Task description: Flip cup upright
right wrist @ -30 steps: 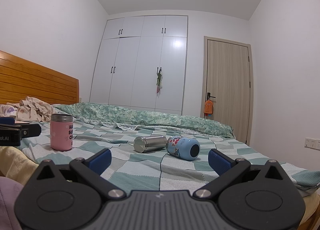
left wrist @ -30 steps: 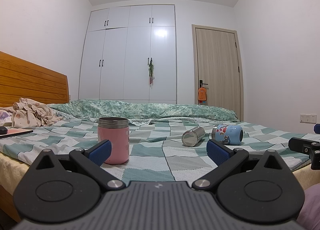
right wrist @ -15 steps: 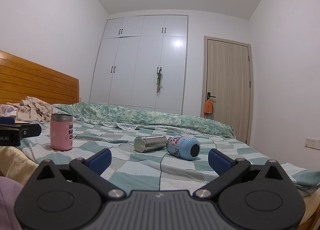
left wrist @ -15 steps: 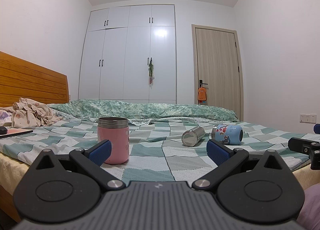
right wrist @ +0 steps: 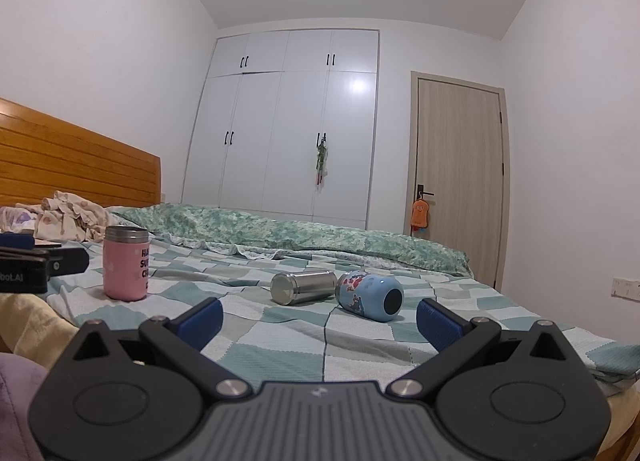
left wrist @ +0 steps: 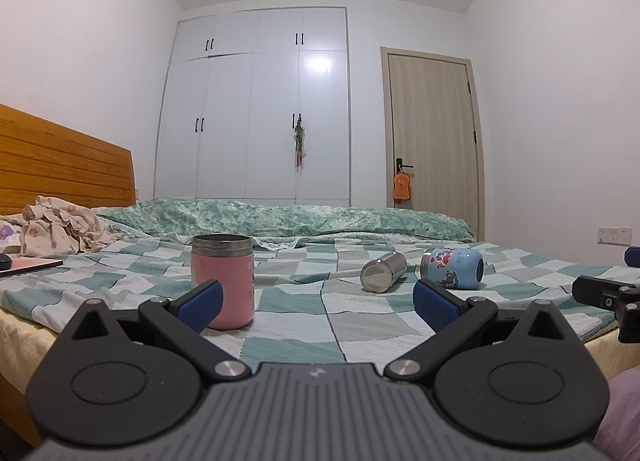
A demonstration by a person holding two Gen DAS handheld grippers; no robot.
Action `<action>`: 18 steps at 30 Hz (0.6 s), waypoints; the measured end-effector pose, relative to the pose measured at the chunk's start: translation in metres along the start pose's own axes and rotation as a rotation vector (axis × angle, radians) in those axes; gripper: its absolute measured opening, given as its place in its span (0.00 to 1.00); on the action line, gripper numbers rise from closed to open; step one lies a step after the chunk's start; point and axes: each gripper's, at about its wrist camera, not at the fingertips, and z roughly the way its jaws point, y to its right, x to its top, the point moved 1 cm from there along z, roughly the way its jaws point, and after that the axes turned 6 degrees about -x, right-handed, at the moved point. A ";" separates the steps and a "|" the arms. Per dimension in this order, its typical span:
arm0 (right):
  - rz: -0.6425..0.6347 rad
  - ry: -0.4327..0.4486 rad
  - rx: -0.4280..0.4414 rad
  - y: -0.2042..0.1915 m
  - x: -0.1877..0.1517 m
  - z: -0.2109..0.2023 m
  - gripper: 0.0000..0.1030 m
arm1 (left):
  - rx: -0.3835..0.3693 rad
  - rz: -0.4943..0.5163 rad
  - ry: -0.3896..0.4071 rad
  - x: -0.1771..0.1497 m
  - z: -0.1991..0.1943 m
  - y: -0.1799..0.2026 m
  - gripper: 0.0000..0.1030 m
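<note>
A pink cup [left wrist: 223, 281] stands upright on the checked bedspread, also in the right wrist view [right wrist: 125, 268]. A steel cup [left wrist: 383, 271] lies on its side in the middle of the bed [right wrist: 303, 287]. A blue cartoon cup [left wrist: 453, 268] lies on its side just right of it [right wrist: 370, 295]. My left gripper [left wrist: 318, 303] is open and empty, low at the bed's near edge, with the pink cup just beyond its left finger. My right gripper [right wrist: 319, 319] is open and empty, short of the two lying cups.
A folded green quilt [left wrist: 280, 217] runs across the far side of the bed. Crumpled clothes [left wrist: 60, 229] and a flat pink item [left wrist: 28, 264] lie at the left by the wooden headboard [left wrist: 60, 165]. A white wardrobe [left wrist: 256, 109] and door [left wrist: 434, 141] stand behind.
</note>
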 end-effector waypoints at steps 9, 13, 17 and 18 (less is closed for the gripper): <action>0.031 -0.017 0.039 0.010 0.016 0.027 1.00 | -0.030 0.043 -0.039 0.014 0.024 0.000 1.00; 0.029 -0.029 0.070 0.014 0.026 0.055 1.00 | -0.065 0.076 -0.063 0.028 0.050 0.006 1.00; 0.013 -0.041 0.087 0.021 0.035 0.096 1.00 | -0.108 0.122 -0.100 0.043 0.088 0.014 1.00; 0.009 -0.046 0.090 0.023 0.038 0.107 1.00 | -0.119 0.136 -0.111 0.047 0.100 0.016 1.00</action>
